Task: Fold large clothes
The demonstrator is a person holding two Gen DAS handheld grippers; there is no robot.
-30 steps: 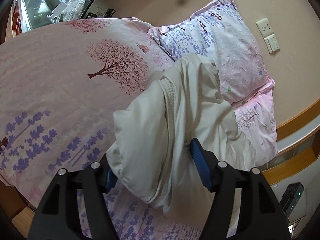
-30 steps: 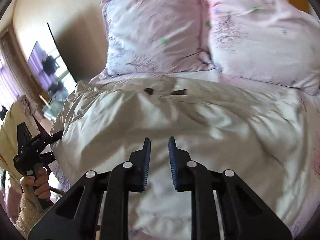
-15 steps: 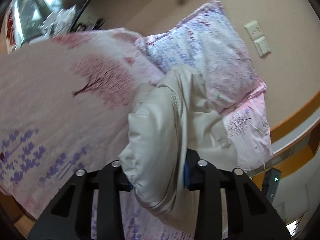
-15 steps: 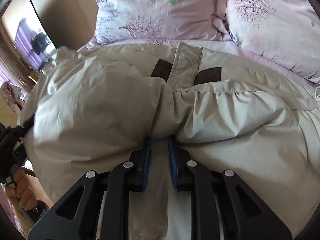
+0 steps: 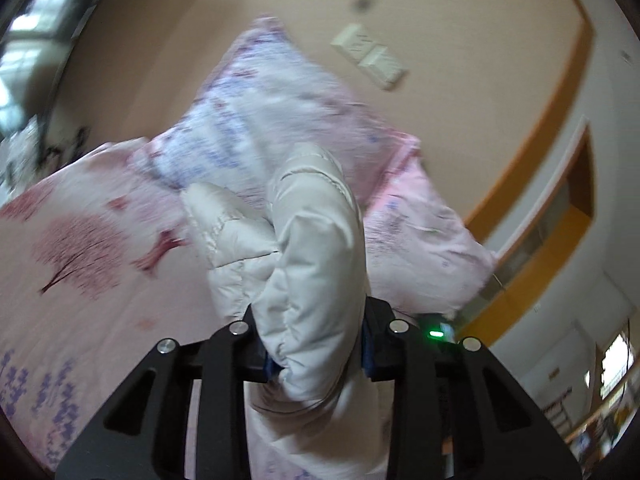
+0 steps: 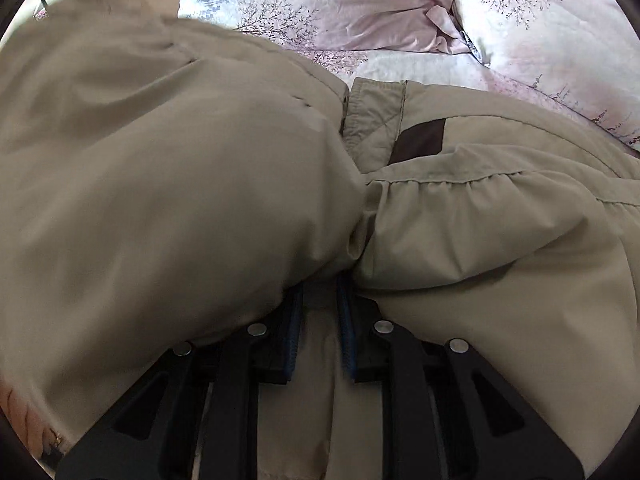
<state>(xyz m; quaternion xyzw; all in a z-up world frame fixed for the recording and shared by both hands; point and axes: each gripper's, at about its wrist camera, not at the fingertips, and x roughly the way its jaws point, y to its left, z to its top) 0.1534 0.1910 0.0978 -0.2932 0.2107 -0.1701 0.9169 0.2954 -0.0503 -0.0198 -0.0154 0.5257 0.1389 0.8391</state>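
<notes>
A large beige padded jacket [image 6: 168,184] lies on the bed and fills the right wrist view; a brown patch [image 6: 420,140] shows near its collar. My right gripper [image 6: 319,292] is shut on a bunched fold of the jacket, with fabric bulging over both fingers. In the left wrist view the jacket [image 5: 316,248] looks off-white. My left gripper [image 5: 316,344] is shut on a thick padded fold of it and holds it raised above the bed. Both sets of fingertips are hidden by cloth.
The bed has a pink floral cover [image 5: 80,248]. Two floral pillows [image 5: 280,120] [image 6: 540,20] lean at the headboard wall. Wall switches [image 5: 372,60] sit above them. A device with a green light [image 5: 436,334] sits right of the bed by wooden trim.
My left gripper closed on the jacket's edge and lifted it up towards the pillows. My right gripper pushed into the jacket and gripped a fold; the left half now bulges towards the camera.
</notes>
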